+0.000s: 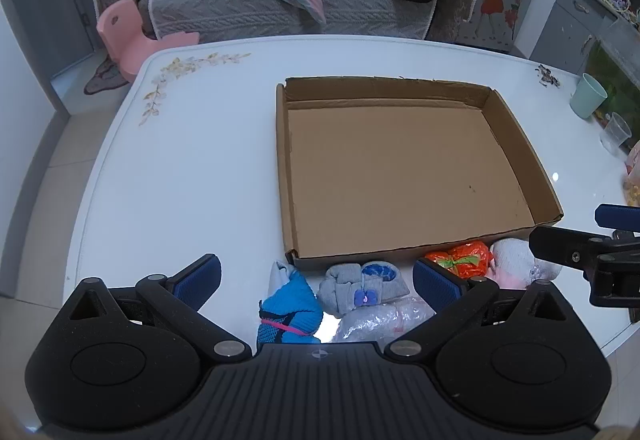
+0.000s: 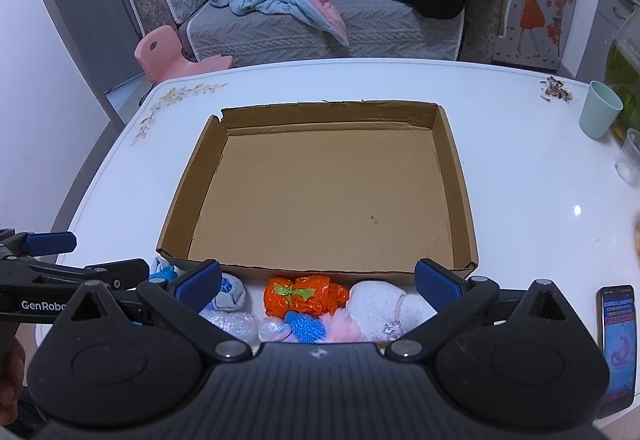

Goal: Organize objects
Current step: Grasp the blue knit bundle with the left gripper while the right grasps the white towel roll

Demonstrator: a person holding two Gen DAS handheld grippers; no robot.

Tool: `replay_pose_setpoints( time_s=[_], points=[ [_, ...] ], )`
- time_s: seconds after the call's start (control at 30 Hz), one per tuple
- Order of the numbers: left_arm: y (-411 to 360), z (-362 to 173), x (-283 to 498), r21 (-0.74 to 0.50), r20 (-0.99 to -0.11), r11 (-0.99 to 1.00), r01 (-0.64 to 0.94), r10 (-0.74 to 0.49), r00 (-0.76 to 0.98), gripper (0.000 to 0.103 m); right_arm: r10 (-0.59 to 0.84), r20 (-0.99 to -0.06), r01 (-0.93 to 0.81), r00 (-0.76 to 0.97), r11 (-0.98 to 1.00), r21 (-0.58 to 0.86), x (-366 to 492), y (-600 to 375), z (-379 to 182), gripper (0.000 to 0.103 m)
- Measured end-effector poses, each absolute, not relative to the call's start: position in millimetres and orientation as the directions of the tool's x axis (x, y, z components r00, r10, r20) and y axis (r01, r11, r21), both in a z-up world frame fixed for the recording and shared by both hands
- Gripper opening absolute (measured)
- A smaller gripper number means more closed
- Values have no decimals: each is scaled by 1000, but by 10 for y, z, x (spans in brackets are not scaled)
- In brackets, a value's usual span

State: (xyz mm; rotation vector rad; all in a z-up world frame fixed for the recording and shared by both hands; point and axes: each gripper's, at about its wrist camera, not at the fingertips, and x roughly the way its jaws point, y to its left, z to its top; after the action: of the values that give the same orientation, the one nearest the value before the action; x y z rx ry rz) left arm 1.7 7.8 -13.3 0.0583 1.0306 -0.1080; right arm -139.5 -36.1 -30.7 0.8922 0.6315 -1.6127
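1. White table [image 1: 180, 168], glossy, rounded corners, floral print at its 10 o'clock corner in both views. Bears all the items below.

2. Cardboard tray [image 1: 516, 156], shallow, open-topped, bare brown floor, nothing inside. Sits mid-table; in the right wrist view [image 2: 180, 216] it fills the centre.

3. Row of small bundles along the tray's near wall, all outside the tray, on the table:
- blue knitted item [image 1: 292, 300] with a pink cord, at 7 o'clock of the tray;
- grey knitted item [image 1: 352, 284] with a blue patch and a small purple charm, just beside the blue one;
- clear bubble-wrap packet [image 1: 376, 322], touching the grey item on its near side;
- orange foil bundle [image 2: 304, 294] tied with a green strip, close against the tray wall;
- white knitted item [image 2: 384, 306] with a pale cord and a clear bead, just right of the orange bundle;
- pink fluffy piece [image 2: 344, 328] and a small blue crocheted piece [image 2: 306, 326], touching one another in front of the orange bundle.

4. Left gripper [image 1: 316, 280]: fingers spread wide, holding nothing, hanging tilted down over the blue and grey items.

5. Right gripper [image 2: 318, 286]: fingers spread wide, holding nothing, above the orange and white bundles.

6. Pale green cup [image 2: 600, 110] at 2 o'clock of the table, clear plastic cup [image 2: 630, 156] near it.

7. Phone [image 2: 618, 348], screen lit, at the table's 4 o'clock edge.

8. Grey sofa [image 2: 320, 32] beyond the table, strewn with clothes; pink stool [image 2: 160, 52] beside it.
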Motion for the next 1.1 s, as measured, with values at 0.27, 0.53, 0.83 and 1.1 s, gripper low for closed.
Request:
replay_pose_setpoints(
  time_s=[0.27,0.53,0.83,1.1],
  points=[
    [78,-148,19,-5,-862,993,114,-62,503,102,-562,-823,968,-85,-241,64,-1413,-357,-322,103],
    [114,-174,60,23,-866,994,110,-35,500,102,-564,-821,965,-90,-253,68,-1462,-383,-323,103],
    [380,-559,146,129,-910,989,75,88,405,102,-524,-849,955,-70,-281,95,-1943,-327,-511,103],
    [342,-866,208,145,-938,984,103,103,331,102,-466,-883,939,-58,-325,110,-2173,-430,-804,103]
  ],
)
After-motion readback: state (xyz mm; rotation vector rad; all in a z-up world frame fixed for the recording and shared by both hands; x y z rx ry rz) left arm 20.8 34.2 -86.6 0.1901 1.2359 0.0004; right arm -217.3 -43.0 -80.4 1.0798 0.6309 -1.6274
